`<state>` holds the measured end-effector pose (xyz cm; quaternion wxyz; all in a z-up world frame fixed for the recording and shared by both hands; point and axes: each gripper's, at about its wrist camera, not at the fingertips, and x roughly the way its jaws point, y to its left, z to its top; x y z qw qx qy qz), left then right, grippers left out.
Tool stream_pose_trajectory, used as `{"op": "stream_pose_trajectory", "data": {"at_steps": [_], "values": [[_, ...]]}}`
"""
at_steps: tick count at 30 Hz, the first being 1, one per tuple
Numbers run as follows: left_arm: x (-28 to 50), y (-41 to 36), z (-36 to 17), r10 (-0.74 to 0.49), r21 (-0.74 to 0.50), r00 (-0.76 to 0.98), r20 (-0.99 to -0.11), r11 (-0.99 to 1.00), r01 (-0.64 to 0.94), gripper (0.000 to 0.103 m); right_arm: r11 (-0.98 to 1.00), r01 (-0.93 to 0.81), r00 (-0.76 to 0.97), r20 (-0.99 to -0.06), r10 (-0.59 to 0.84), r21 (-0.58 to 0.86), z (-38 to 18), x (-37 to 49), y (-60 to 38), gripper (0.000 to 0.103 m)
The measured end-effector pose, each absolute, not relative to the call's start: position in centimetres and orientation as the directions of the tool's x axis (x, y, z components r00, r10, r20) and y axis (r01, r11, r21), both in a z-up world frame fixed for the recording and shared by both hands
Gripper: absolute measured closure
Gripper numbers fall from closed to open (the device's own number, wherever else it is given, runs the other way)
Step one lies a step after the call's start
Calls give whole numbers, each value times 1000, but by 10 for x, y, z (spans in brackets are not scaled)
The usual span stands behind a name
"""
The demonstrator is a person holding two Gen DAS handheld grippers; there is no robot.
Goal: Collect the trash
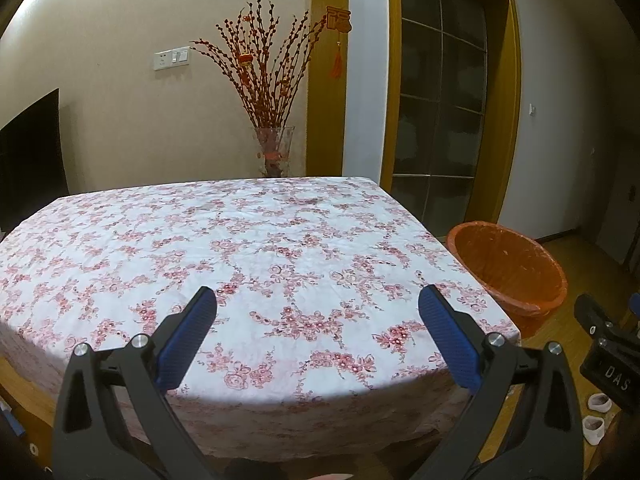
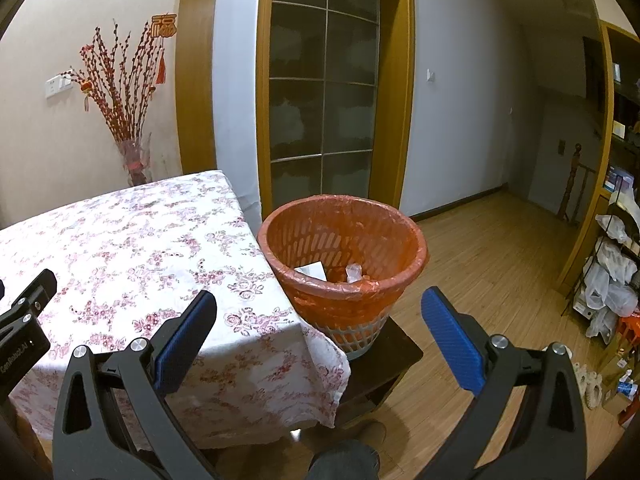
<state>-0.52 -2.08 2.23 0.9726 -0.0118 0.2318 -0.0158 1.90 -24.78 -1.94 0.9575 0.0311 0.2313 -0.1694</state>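
**Both grippers wide apart, trash lying in the basket**

The left gripper [image 1: 318, 304] hangs with jaws spread, holding nothing, over the pink-flowered white tablecloth [image 1: 240, 240]. The right gripper [image 2: 320, 306] is likewise spread and bare. Beyond it, white crumpled trash [image 2: 354, 272] lies inside the orange-lined plastic lattice wastebasket [image 2: 344, 308], just beside the table corner.

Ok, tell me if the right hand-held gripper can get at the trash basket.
Probably yes: the right hand-held gripper is open, and the trash basket stands just ahead beside the table, nothing between.
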Motion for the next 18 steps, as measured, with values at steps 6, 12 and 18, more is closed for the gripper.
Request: {"op": "stream_pose_trajectory", "data": {"at_steps": [6,12,18], "values": [[-3,-21,21,-28,-26,889,-457,999,18,4,941,338,831,-463,-308,-19,-21,21,-246,2],[-2,-20,18,-26,-28,884,-468,1000,15,4,942,336,827,-473,-304,-18,-23,23,-245,2],[0,-19,17,-27,-32,880,-474,999,14,4,942,336,824,-478,-303,-19,-24,24,-243,2]]}}
